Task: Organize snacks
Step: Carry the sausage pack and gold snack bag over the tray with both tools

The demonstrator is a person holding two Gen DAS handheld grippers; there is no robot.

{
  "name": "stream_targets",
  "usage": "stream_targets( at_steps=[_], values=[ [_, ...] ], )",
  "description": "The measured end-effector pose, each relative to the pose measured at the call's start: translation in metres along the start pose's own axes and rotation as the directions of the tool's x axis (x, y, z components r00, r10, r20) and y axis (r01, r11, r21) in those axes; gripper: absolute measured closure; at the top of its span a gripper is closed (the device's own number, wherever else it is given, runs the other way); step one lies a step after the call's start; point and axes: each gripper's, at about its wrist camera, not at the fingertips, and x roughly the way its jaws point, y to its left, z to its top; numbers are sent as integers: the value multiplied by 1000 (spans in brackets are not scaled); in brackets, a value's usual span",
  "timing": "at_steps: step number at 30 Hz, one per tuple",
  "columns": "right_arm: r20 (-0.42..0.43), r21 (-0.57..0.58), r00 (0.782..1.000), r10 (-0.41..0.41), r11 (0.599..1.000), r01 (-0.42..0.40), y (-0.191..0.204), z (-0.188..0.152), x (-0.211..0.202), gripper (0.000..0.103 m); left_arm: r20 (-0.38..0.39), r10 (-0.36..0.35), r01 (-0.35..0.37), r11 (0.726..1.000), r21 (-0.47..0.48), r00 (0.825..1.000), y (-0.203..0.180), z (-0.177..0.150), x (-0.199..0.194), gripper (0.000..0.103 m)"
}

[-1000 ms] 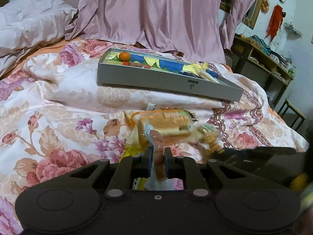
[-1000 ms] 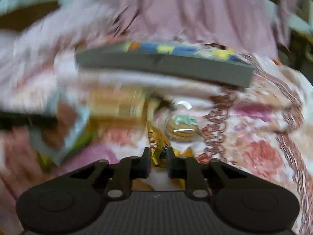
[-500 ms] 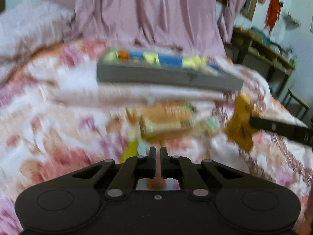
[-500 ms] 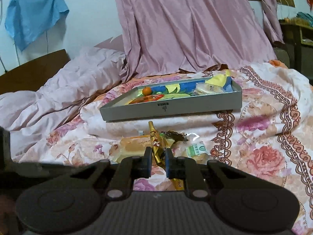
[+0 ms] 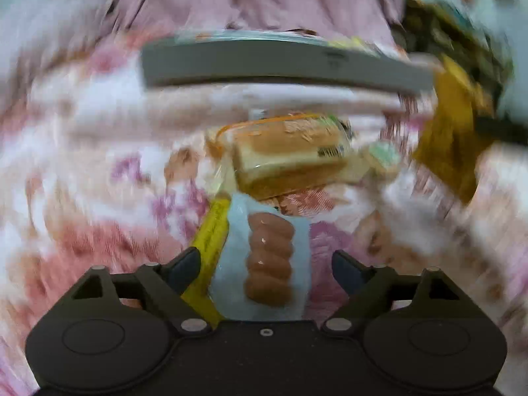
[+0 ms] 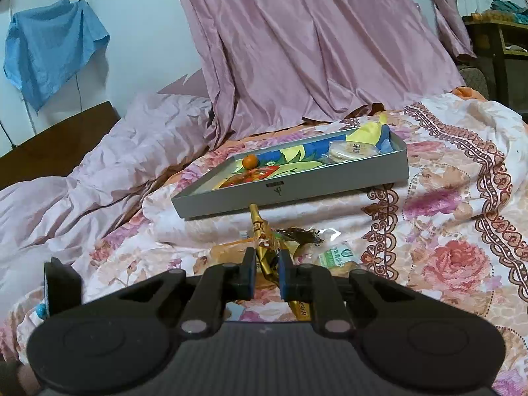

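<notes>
In the blurred left wrist view, the left gripper (image 5: 265, 264) has its fingers spread wide, gripping nothing. Between them on the floral bedspread (image 5: 99, 171) lies a pale blue packet of brown sausages (image 5: 269, 260), with a yellow packet (image 5: 208, 247) just beside it on the left. Beyond sits a wrapped bread loaf (image 5: 287, 151), and farther back the grey tray (image 5: 280, 66). At the right edge, a gold wrapper (image 5: 452, 138) hangs from the other tool.

In the right wrist view, the right gripper (image 6: 266, 272) has its fingers narrow, pinching the gold wrapper (image 6: 264, 241) above the bedspread (image 6: 445, 231). The tray (image 6: 297, 188) ahead holds a small orange (image 6: 249, 161) and a pack of pale round cakes (image 6: 351, 150). A green-labelled snack (image 6: 338, 257) lies just right of the fingers.
</notes>
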Motion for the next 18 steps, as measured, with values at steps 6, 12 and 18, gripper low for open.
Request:
stream_targets(
  at_steps=[6, 12, 18],
  values=[
    [19, 31, 1000, -3, 1000, 2, -7, 3, -5, 87, 107, -9, -4, 994, 113, 994, -8, -1, -31, 91],
    [21, 25, 1000, -3, 1000, 3, -5, 4, -4, 87, 110, -40, 30, 995, 93, 993, -5, -3, -46, 93],
    [28, 24, 1000, -8, 1000, 8, -5, 3, -7, 87, 170, -48, 42, 998, 43, 984, 0, 3, -57, 94]
  ],
)
